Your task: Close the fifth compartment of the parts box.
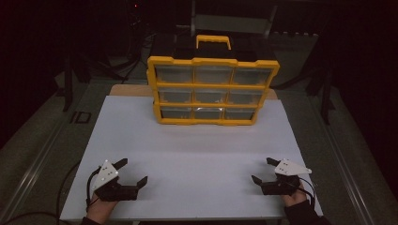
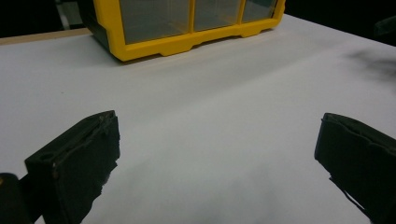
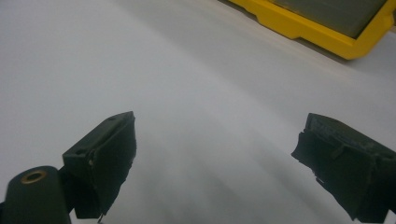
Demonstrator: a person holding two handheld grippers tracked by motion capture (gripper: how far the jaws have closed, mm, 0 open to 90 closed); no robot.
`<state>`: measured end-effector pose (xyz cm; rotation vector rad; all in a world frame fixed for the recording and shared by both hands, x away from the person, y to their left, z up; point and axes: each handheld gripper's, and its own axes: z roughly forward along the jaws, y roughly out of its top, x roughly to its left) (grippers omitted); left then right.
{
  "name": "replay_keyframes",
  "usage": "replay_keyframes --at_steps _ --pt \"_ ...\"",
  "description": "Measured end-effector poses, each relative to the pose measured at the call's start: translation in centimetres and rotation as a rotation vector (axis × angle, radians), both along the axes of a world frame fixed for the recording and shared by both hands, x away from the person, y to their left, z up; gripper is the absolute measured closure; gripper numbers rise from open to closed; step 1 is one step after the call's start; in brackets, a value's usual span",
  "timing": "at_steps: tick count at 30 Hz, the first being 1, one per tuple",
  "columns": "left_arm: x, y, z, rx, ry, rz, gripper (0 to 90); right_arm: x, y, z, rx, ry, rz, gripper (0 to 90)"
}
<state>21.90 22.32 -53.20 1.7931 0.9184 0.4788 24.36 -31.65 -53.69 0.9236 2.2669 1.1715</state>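
grippers, left (image 1: pixel 132 171) and right (image 1: pixel 263 169), jaws wide open, empty; one yellow organizer (image 1: pixel 213 91), nine drawers.

The drawer cabinet (image 2: pixel 187 28) is cut off by both gripper views' top edges.

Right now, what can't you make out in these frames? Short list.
- Drawer contents of the yellow organizer: high view, fronts too small, dim and glary.
- Organizer's upper rows: left gripper view, cut off by the top edge; right gripper view holds just a lower corner.
- Area behind the organizer: high view, too dark.
- Hand on the left gripper: cut by the bottom edge.
- White table surface: right gripper view, blurred. Right gripper jaws stand apart, nothing between them.
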Motion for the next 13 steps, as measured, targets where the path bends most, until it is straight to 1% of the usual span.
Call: replay_keyframes --at_steps 2,5,11,13 --pt "0.02 0.01 -0.01 -0.002 0.0 0.0 0.0 0.08 -0.18 -0.06 0.015 0.01 -0.002 10.6" --pt "0.0 0.0 0.01 -0.001 -0.002 -0.001 0.0 0.12 -0.22 -0.11 0.019 0.012 0.002 10.6" --pt "-0.04 0.0 0.03 -0.001 -0.002 -0.001 0.0 0.16 -0.02 -0.24 -0.005 0.018 -0.001 10.6" --pt "-0.03 0.0 0.04 -0.001 -0.003 -0.002 0.0 0.17 0.01 -0.2 -0.01 0.012 -0.003 10.6"
